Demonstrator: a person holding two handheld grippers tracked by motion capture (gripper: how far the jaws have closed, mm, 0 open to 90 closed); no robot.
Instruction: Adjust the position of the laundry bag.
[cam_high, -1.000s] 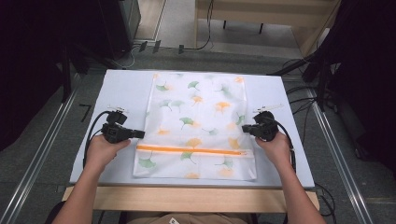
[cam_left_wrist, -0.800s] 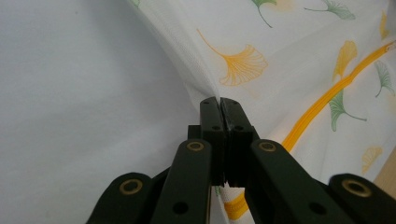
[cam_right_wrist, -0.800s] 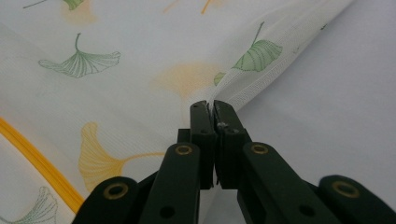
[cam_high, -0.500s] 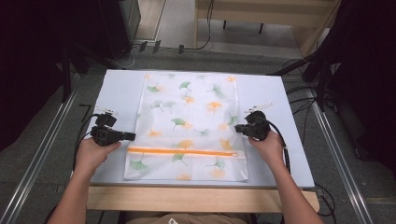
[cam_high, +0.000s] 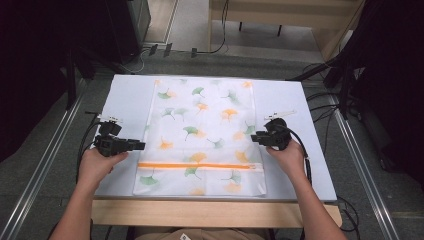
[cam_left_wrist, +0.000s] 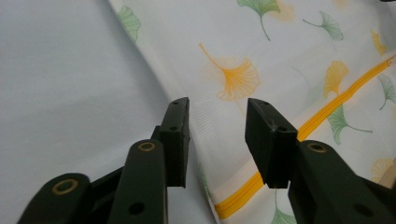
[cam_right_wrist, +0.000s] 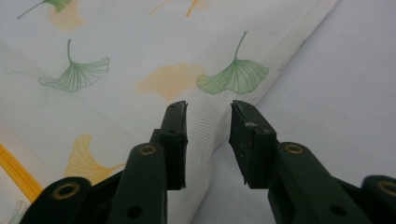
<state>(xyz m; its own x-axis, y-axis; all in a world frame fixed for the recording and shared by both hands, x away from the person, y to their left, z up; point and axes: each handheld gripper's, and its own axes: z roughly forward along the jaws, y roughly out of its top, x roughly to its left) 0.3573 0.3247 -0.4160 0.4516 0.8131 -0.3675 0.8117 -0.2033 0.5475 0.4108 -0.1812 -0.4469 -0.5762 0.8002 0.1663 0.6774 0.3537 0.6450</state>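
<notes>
Releasing step: both claws have just been opening, and I judge that the person lets go of the mesh laundry bag (cam_high: 202, 135) after laying it flat.
Left gripper (cam_high: 139, 145): jaws apart, nothing pressed; the bag's left edge lies just under and ahead of the tips.
Right gripper (cam_high: 255, 138): jaws apart too, the bag's right edge just below them.
Orange zipper (cam_high: 199, 165): runs across the bag, nearer to the person than both claws.
Next move: probably to take a new hold for folding; each claw must catch the thin edge cleanly off the white table (cam_high: 127, 100).
Writing: no brand or label is readable; only ginkgo leaf prints.
</notes>
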